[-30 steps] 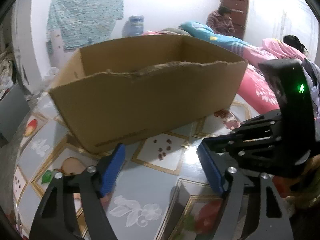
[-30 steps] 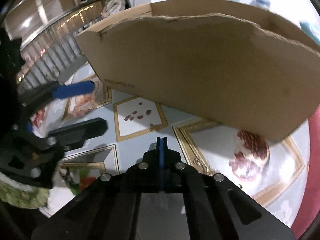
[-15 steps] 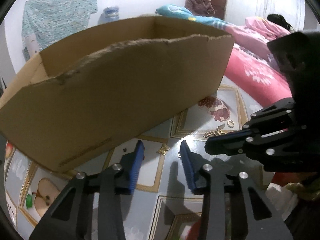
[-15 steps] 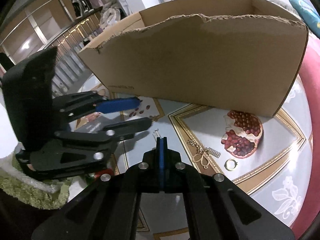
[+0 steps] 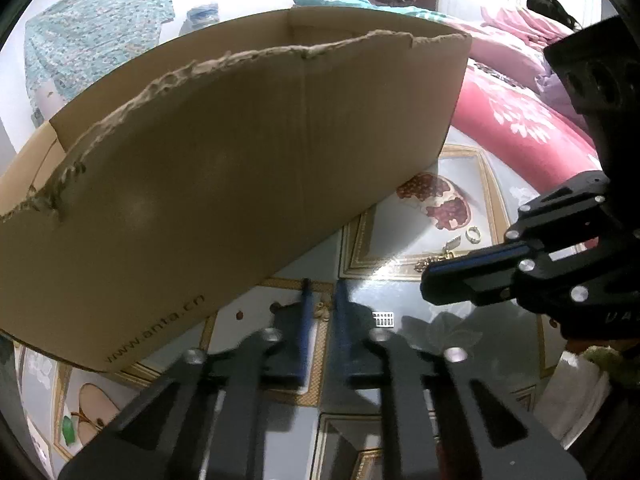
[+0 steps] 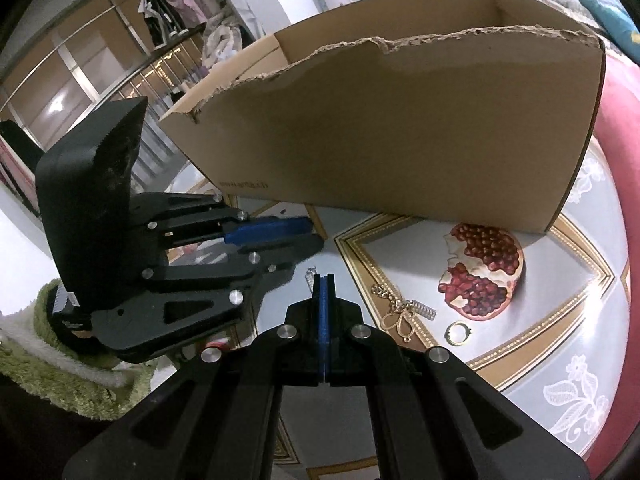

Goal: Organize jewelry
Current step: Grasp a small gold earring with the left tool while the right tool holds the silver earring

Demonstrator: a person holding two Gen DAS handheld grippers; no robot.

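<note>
Jewelry lay scattered on the glossy tabletop [image 6: 568, 312], with its gold-framed fruit prints, in front of the big brown cardboard box [image 5: 240, 160] with a torn top edge. My left claw [image 5: 320, 298] pointed down at the tabletop, its blue pads closed almost together on a small gold charm [image 5: 320, 310] that sat between their tips, just at the foot of the box. My right claw [image 6: 323, 280] was fully closed, blue pads pressed flat together with nothing between them, and it hovered beside the left one.

From the right claw's tip, a tiny silver toothed clip [image 6: 311, 276] lay just at nine o'clock. A gold chain with a bow-shaped pendant [image 6: 396, 314] lay at about four o'clock, a second silver toothed clip [image 6: 424, 309] touching it, and a plain gold ring [image 6: 459, 333] lay a little farther out the same way. All three sat near the printed pomegranate [image 6: 480, 276], apart from the box.
</note>
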